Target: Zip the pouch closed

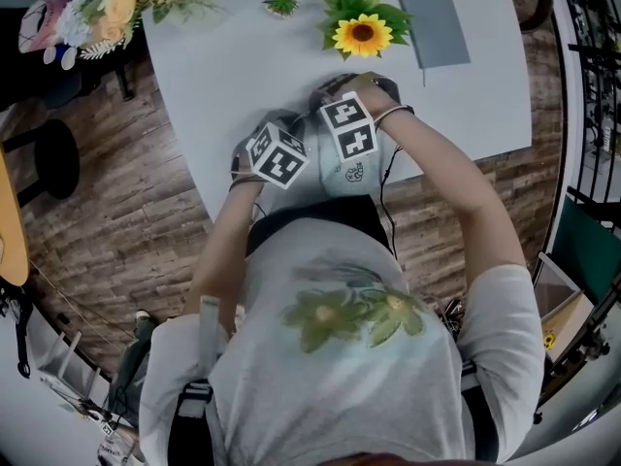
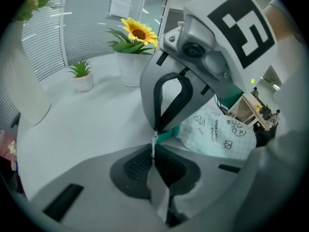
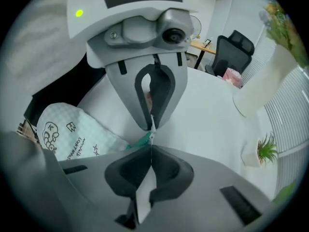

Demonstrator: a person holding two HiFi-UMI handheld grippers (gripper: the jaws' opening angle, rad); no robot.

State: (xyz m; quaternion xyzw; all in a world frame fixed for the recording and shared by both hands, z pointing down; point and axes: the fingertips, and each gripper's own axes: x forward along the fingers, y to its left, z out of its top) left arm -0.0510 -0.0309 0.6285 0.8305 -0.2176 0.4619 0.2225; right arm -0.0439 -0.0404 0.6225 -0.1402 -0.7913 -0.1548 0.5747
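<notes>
The fingers (image 2: 135, 166) of the left gripper (image 2: 153, 154) are pressed together, and so are the fingers (image 3: 166, 170) of the right gripper (image 3: 148, 159). The two pairs meet tip to tip. Both pinch the pouch (image 2: 217, 134) at its teal zip end, where a thin white tab (image 2: 154, 141) runs between the tips; which part each pair has, I cannot tell. The white checked pouch sits at the near edge of the counter (image 1: 223, 66), under both grippers. A sunflower (image 1: 361, 35) and a grey notebook (image 1: 432, 25) stand near the far edge.
</notes>
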